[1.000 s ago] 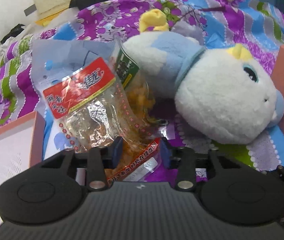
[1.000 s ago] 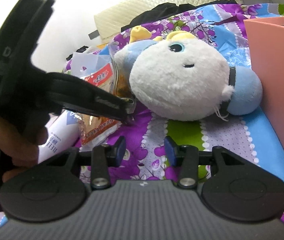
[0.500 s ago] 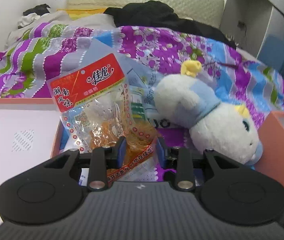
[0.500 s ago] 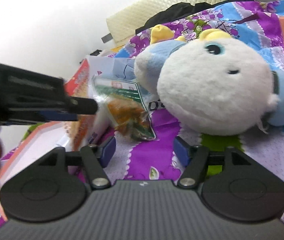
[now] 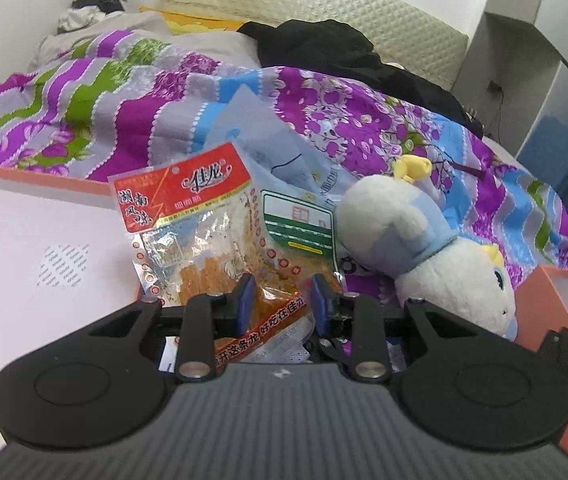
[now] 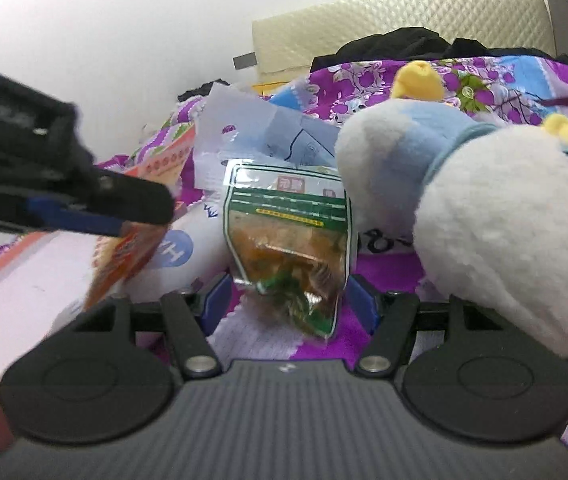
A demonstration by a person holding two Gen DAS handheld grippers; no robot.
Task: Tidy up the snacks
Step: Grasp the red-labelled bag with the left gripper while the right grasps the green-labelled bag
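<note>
I'm seeing the left gripper clamping the red-label snack packet by its lower end; the blue pads are pressing in on the crinkled foil from both sides, a narrow gap between them filled by the packet. The packet is standing up out of the jaws, red header at the top, orange strips showing through the clear window. From the right wrist view the same gripper is coming in from the left, blurred, with the packet hanging off its tip.

I'm reading the right gripper as wide open and holding nothing. The green-label snack packet is sitting between the two blue pads with space on each side; I can't tell if either pad is touching it. It's lying on the purple floral bedspread. In the left view that green-label packet is showing just right of and behind the red one.

Behind both packets a pale blue plastic bag is lying on the bedspread. To the right a white and blue plush toy is lying on its side, just beside the green-label packet. A white tube with blue lettering is lying left of that packet.

Near left, an orange-rimmed box with a white inside is sitting beside the red packet. A second orange box is at the right edge. Far off, a black garment is lying against a quilted cream headboard.
</note>
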